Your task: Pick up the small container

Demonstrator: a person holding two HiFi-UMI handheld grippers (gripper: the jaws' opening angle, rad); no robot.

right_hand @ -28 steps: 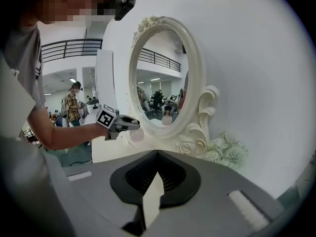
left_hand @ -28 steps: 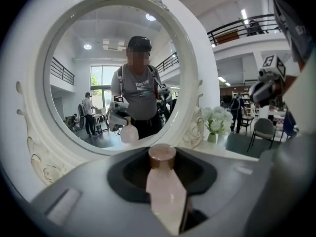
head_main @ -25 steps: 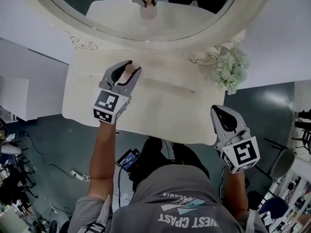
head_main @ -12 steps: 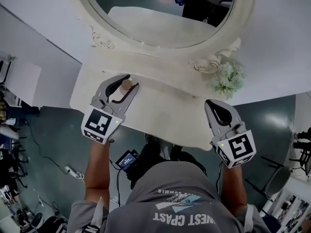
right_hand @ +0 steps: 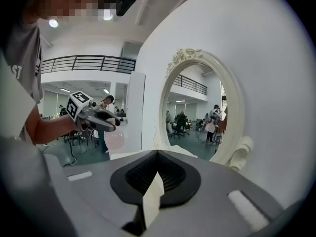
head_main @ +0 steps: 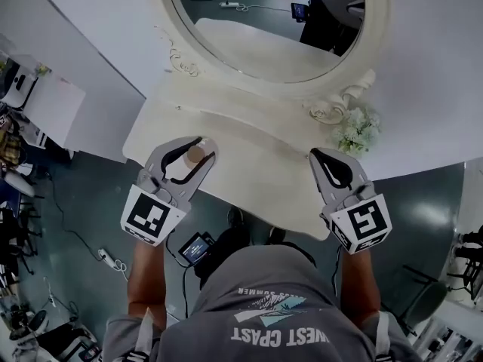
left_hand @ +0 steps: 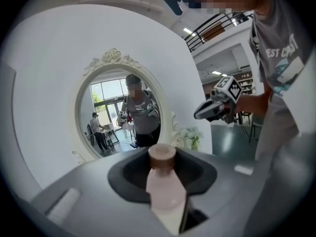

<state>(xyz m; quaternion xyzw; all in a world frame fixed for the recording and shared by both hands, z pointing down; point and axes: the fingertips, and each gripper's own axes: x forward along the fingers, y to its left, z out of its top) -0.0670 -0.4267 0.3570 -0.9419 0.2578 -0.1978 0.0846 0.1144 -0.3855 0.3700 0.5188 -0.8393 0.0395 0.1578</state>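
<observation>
The small container [left_hand: 165, 186], a pale pink bottle with a brown cap [head_main: 195, 154], stands upright between the jaws of my left gripper [head_main: 202, 148], which is shut on it. In the right gripper view the bottle [right_hand: 114, 138] hangs in that gripper just above the cream table top. My right gripper [head_main: 317, 154] hovers over the table's front right part, shut, with nothing between its fingers. It also shows in the left gripper view as the right gripper [left_hand: 200, 115], held out in the person's hand.
The cream vanity table [head_main: 256, 164] stands against a white wall under a big oval mirror [head_main: 264, 21]. White flowers [head_main: 355, 130] stand at its back right corner. A white cabinet [head_main: 49, 108] is at the left; cables lie on the dark floor [head_main: 83, 210].
The left gripper has drawn back from the mirror toward the table's front edge with the container in it. The right gripper has come forward over the front right corner. The head view tilted up.
</observation>
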